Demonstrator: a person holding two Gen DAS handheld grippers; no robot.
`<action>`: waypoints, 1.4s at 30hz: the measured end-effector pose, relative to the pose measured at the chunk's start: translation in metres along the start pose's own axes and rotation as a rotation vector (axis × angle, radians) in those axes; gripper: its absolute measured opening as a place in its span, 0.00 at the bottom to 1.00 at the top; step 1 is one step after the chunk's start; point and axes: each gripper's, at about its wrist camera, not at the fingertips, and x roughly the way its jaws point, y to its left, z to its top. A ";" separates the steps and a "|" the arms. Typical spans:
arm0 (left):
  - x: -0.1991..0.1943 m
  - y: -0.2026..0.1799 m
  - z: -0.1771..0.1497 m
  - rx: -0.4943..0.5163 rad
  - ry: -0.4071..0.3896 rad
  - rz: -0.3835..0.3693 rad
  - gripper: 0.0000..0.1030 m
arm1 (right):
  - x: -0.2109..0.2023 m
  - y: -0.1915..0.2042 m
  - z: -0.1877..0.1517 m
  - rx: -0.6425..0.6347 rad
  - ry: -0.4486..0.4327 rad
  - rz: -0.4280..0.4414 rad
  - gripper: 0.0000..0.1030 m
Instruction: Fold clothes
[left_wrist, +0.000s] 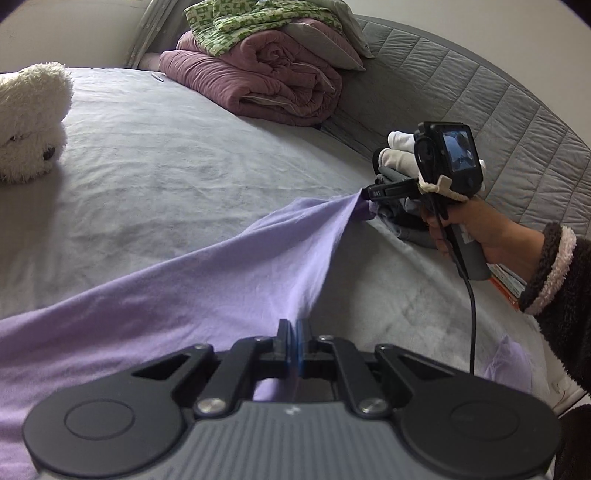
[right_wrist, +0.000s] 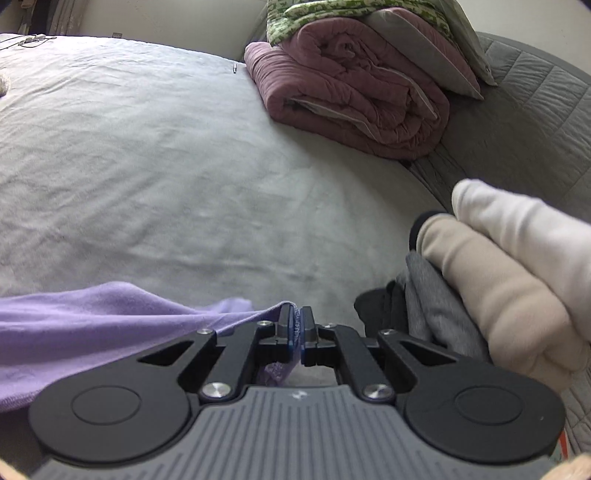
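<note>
A lavender garment (left_wrist: 207, 280) is stretched over the grey bed sheet (left_wrist: 177, 155) between both grippers. My left gripper (left_wrist: 294, 325) is shut on one edge of it, the cloth running between the blue pads. In the left wrist view my right gripper (left_wrist: 365, 194) pinches the far corner, held by a bare hand with a dark fleece sleeve (left_wrist: 554, 273). In the right wrist view the right gripper (right_wrist: 296, 312) is shut on the lavender garment (right_wrist: 92, 325), which trails off to the left.
A stack of folded clothes (right_wrist: 491, 280), white, beige, grey and black, lies at the right by the quilted grey headboard (left_wrist: 498, 110). A rolled mauve quilt (left_wrist: 266, 81) with green patterned cloth (left_wrist: 229, 26) sits at the back. A white plush toy (left_wrist: 29, 118) lies far left.
</note>
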 end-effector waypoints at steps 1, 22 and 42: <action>0.001 0.001 -0.001 -0.004 0.010 0.004 0.03 | 0.002 -0.003 -0.009 0.006 0.013 0.005 0.03; -0.025 0.021 0.014 -0.129 0.042 0.288 0.43 | -0.056 0.022 -0.005 0.040 -0.068 0.239 0.33; -0.099 0.104 0.003 -0.261 -0.085 0.664 0.51 | -0.100 0.168 0.022 -0.321 -0.115 0.711 0.33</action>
